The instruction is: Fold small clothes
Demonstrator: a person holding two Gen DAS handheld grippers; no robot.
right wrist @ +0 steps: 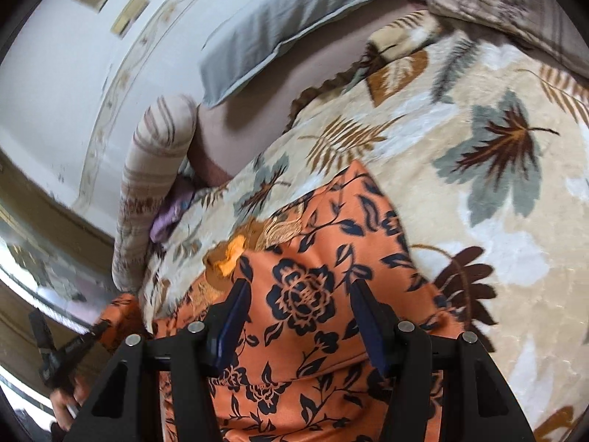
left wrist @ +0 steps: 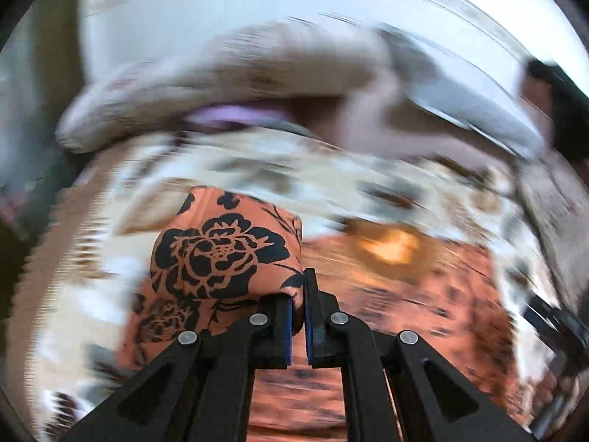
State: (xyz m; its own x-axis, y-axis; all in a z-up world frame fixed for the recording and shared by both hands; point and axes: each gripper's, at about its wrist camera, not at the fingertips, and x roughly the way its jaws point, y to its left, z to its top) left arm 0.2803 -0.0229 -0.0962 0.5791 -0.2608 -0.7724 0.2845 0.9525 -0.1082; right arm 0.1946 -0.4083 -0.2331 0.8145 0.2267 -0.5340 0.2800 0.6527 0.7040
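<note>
Floral orange garment (right wrist: pixel 313 294), soft, rumpled

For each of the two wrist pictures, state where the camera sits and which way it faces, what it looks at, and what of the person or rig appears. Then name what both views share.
Left wrist: on the left hand-held gripper, facing forward along its fingers, shut on a fold of the orange floral garment; background motion-blurred.
Right wrist: on the right hand-held gripper, open, facing down over the garment on the leaf-print blanket; the person's hand shows bottom left.
Shared: garment, blanket, grey pillow.
</note>
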